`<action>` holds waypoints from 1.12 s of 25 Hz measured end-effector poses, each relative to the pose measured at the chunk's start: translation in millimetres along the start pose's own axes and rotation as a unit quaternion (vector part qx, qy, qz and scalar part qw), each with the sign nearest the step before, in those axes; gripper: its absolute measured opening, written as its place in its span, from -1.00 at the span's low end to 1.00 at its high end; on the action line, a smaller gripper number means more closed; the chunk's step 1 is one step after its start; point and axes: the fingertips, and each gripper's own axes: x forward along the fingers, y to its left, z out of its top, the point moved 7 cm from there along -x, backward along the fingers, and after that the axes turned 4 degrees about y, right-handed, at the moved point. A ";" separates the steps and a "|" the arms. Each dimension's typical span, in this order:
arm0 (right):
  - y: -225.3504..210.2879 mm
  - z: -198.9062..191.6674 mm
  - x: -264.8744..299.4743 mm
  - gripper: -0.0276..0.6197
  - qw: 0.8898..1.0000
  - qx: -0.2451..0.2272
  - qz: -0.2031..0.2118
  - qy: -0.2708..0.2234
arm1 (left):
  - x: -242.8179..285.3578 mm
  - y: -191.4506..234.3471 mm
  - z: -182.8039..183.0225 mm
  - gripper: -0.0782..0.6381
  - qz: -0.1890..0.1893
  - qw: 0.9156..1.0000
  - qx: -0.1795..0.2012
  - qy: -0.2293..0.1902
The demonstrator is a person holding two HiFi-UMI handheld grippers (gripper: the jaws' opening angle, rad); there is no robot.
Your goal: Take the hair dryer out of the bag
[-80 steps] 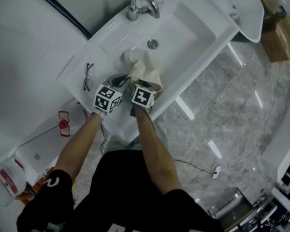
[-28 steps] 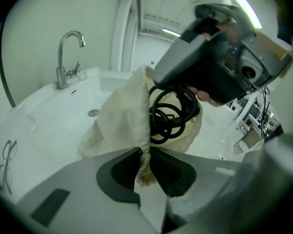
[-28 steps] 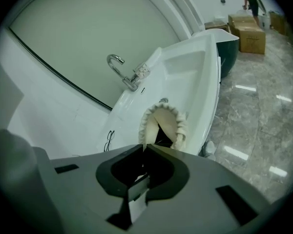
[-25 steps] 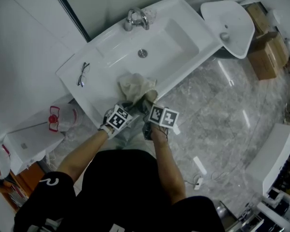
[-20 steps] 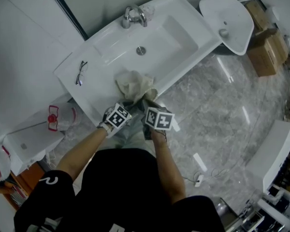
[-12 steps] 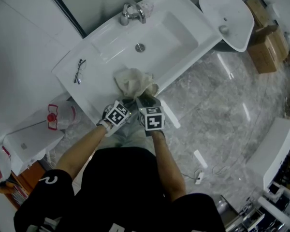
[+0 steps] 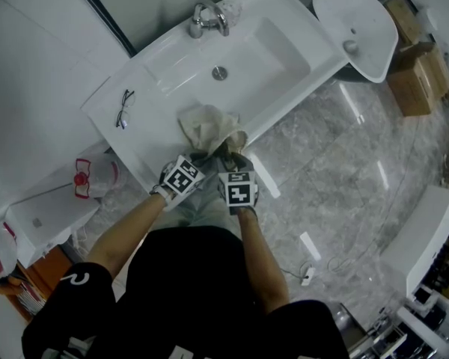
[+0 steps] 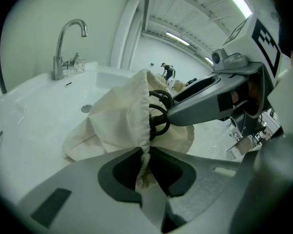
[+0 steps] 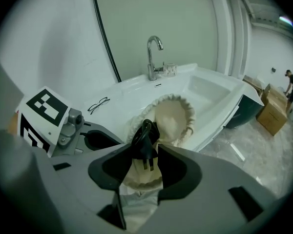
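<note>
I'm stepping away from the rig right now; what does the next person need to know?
Left claw: shut on the gathered rim of the bag.
Right claw: jaws have just been opening; black plug between them, not gripped.
Bag lies on the sink counter; black cord loops poke from its mouth.
Done: plug and cord partly out.
Left: hair dryer itself, not visible, probably inside; regrip and pull.
</note>
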 end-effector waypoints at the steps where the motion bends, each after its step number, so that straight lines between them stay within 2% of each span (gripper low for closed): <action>1: -0.6 1.4 2.1 -0.43 1.000 -0.004 0.002 -0.001 | -0.2 0.2 0.2 -0.64 0.000 1.000 0.000 -0.001; 6: 0.9 15.2 -0.2 -0.42 0.999 -0.054 0.000 0.004 | -0.9 -1.1 0.2 -0.64 -0.002 1.000 -0.003 -0.002; 9: 4.8 21.7 1.8 -0.30 0.998 -0.055 0.024 0.010 | -1.9 -0.1 0.4 -0.64 -0.003 1.000 -0.010 -0.005; 11: 5.5 20.1 11.9 -0.22 0.997 -0.068 0.023 0.030 | -3.1 0.7 0.3 -0.64 -0.005 1.000 -0.019 -0.009; 16: 9.5 11.5 40.4 -0.22 0.989 -0.125 0.012 0.080 | -6.7 8.4 -3.6 -0.64 -0.012 0.998 -0.062 -0.021; 19: 9.7 3.5 48.3 -0.37 0.985 -0.153 -0.007 0.081 | -9.3 10.8 -6.9 -0.64 -0.005 0.997 -0.066 -0.027; 28: 13.3 21.8 31.0 -0.48 0.993 -0.113 0.007 0.023 | -20.9 17.5 -1.8 -0.64 0.012 0.997 -0.067 -0.048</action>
